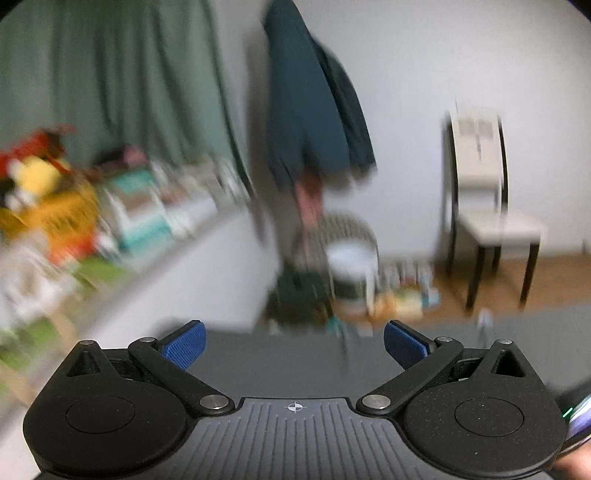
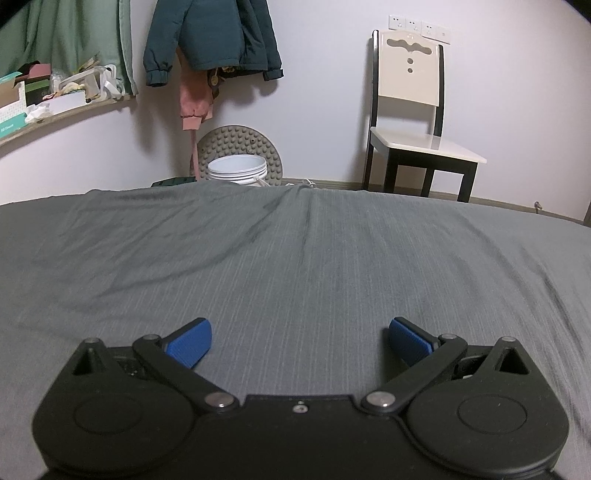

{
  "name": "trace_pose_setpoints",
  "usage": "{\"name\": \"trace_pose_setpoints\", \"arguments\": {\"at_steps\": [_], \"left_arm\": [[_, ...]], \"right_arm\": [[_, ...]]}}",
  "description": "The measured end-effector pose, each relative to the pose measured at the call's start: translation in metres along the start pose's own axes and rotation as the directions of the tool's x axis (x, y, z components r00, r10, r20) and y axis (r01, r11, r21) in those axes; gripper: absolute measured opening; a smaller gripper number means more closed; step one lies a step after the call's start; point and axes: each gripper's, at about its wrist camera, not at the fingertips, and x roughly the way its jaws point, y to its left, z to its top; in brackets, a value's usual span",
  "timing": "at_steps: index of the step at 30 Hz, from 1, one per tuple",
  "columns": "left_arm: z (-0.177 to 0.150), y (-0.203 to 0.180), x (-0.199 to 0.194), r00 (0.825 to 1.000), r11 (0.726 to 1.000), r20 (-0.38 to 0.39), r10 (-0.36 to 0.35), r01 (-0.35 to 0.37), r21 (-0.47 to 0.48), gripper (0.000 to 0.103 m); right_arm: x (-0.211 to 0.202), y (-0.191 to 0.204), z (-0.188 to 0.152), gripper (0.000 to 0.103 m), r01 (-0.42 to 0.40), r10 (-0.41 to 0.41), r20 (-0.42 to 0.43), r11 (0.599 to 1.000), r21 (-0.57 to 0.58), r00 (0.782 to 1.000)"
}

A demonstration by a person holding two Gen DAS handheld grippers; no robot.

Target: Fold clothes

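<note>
My right gripper (image 2: 300,341) stands open low over a grey bedsheet (image 2: 295,258), nothing between its blue pads (image 2: 190,343). My left gripper (image 1: 294,345) is open too and empty, held higher over the bed's grey edge (image 1: 277,354); that view is blurred by motion. No garment lies on the sheet in either view. A dark teal jacket (image 2: 214,37) hangs on the far wall, with a pink garment (image 2: 194,99) under it. The jacket (image 1: 306,103) appears in the left wrist view as well.
A cream chair with black legs (image 2: 410,110) stands at the far right wall. A white bucket (image 2: 238,171) and a round studded disc (image 2: 236,140) sit on the floor beyond the bed. A cluttered shelf (image 2: 55,99) and green curtain (image 2: 74,33) are at left.
</note>
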Motion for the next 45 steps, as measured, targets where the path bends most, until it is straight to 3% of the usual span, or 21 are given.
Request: {"name": "trace_pose_setpoints", "arguments": {"at_steps": [2,5,7,8,9,11,13,16,18,20,26,28,31,34,39,40,43,45], "left_arm": [[0.054,0.045,-0.063,0.996,0.998,0.075,0.053,-0.05,-0.046,0.103],[0.127,0.092,-0.155,0.975,0.986,0.153,0.161,-0.154,-0.058,0.103],[0.167,0.107,-0.224,0.935,0.954,0.198,0.294,-0.301,0.005,0.103],[0.182,0.113,-0.252,0.907,0.924,0.207,0.366,-0.381,0.036,0.103],[0.194,0.116,-0.281,0.867,0.878,0.209,0.452,-0.474,0.068,0.103],[0.208,0.124,-0.342,0.773,0.775,0.229,0.591,-0.624,0.106,0.103],[0.207,0.134,-0.4,0.689,0.686,0.227,0.688,-0.72,0.107,0.103],[0.18,0.154,-0.473,0.571,0.569,0.136,0.81,-0.821,0.058,0.103],[0.147,0.17,-0.51,0.528,0.528,0.032,0.849,-0.849,-0.001,0.103],[0.107,0.187,-0.538,0.501,0.497,-0.081,0.862,-0.865,-0.066,0.103],[-0.021,0.231,-0.577,0.461,0.417,-0.299,0.835,-0.886,-0.203,0.103],[-0.07,0.243,-0.58,0.421,0.377,-0.369,0.828,-0.907,-0.188,0.103],[-0.137,0.264,-0.591,0.342,0.329,-0.494,0.799,-0.937,-0.116,0.103],[-0.184,0.283,-0.595,0.29,0.321,-0.607,0.74,-0.945,-0.06,0.102],[-0.254,0.305,-0.583,0.219,0.336,-0.738,0.638,-0.942,0.011,0.102],[-0.262,0.314,-0.576,0.21,0.331,-0.751,0.626,-0.944,0.011,0.102],[-0.284,0.333,-0.57,0.215,0.31,-0.77,0.6,-0.95,-0.024,0.1],[-0.293,0.349,-0.57,0.179,0.268,-0.78,0.6,-0.963,-0.015,0.099]], "right_arm": [[-0.001,-0.001,-0.001,0.103,-0.004,0.004,0.001,1.0,0.001,1.0],[-0.002,-0.002,-0.002,0.103,-0.011,0.011,0.001,1.0,0.002,1.0],[-0.002,-0.003,-0.003,0.103,-0.015,0.015,0.002,1.0,0.003,1.0],[-0.002,-0.002,-0.003,0.103,-0.016,0.016,0.002,1.0,0.003,1.0],[-0.002,-0.002,-0.003,0.103,-0.015,0.015,0.002,1.0,0.002,1.0],[-0.002,-0.002,-0.003,0.103,-0.014,0.014,0.002,1.0,0.001,1.0],[-0.002,-0.002,-0.004,0.103,-0.014,0.014,0.001,1.0,0.001,1.0],[-0.003,-0.002,-0.004,0.103,-0.012,0.012,0.001,1.0,-0.001,1.0],[-0.003,-0.001,-0.004,0.103,-0.011,0.011,0.001,1.0,-0.003,1.0],[-0.003,-0.001,-0.004,0.103,-0.011,0.011,0.001,1.0,-0.002,1.0],[-0.004,-0.002,-0.004,0.103,-0.016,0.016,0.0,1.0,0.0,1.0],[-0.005,-0.003,-0.005,0.103,-0.019,0.018,-0.001,1.0,-0.004,1.0],[-0.006,-0.003,-0.006,0.103,-0.02,0.02,-0.002,1.0,-0.009,1.0],[-0.007,-0.002,-0.006,0.103,-0.021,0.021,-0.003,1.0,-0.012,1.0],[-0.007,-0.003,-0.008,0.103,-0.02,0.02,-0.002,1.0,-0.013,1.0],[-0.008,-0.003,-0.008,0.103,-0.019,0.019,-0.002,1.0,-0.013,1.0],[-0.008,-0.003,-0.008,0.103,-0.021,0.021,-0.002,1.0,-0.011,1.0],[-0.009,-0.003,-0.008,0.103,-0.025,0.025,-0.002,1.0,-0.009,1.0]]}}
